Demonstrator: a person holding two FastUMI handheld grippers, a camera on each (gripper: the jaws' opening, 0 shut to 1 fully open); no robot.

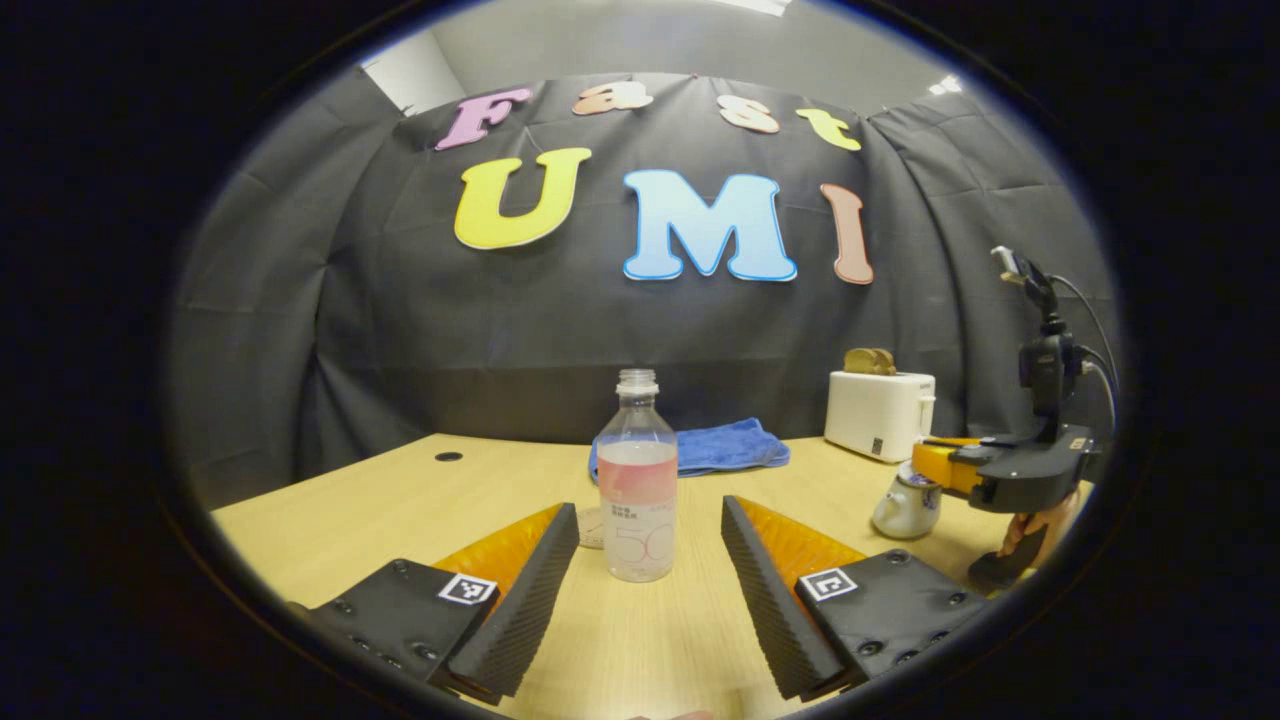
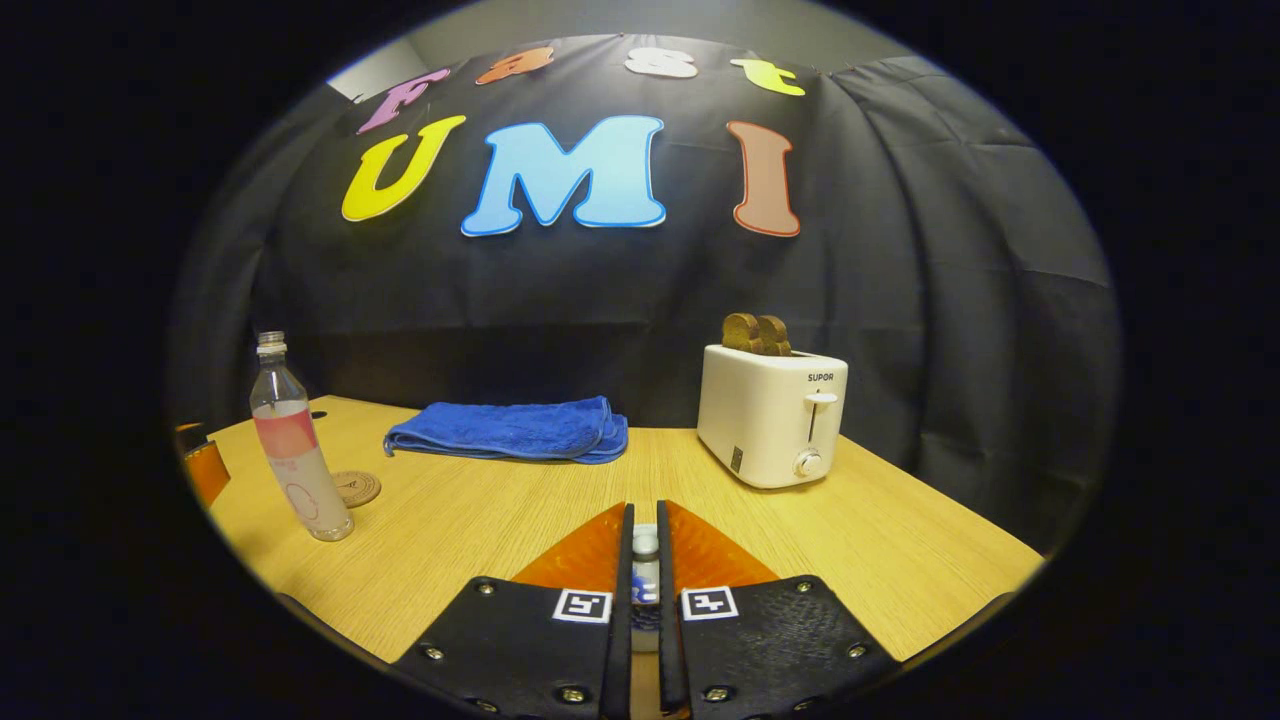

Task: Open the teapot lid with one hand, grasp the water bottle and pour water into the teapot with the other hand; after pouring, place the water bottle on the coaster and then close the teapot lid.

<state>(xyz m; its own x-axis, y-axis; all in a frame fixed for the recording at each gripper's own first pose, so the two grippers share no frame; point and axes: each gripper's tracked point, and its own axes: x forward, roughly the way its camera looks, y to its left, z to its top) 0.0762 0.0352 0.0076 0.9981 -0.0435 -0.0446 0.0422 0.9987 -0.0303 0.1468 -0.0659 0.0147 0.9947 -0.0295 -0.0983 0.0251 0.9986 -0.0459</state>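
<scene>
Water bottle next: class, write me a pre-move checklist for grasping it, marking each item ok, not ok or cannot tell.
1. Left tool open, fingers on either side of the water bottle and apart from it: ok.
2. Bottle upright on the table: ok.
3. Bottle cap off, neck open for pouring: ok.
4. Right tool closed at the teapot lid, a small knob seen between its fingers: ok; firmness of grip: cannot tell.
5. Lid lifted off the teapot: cannot tell.
6. Coaster bare beside the bottle, ready to receive it: ok.
</scene>
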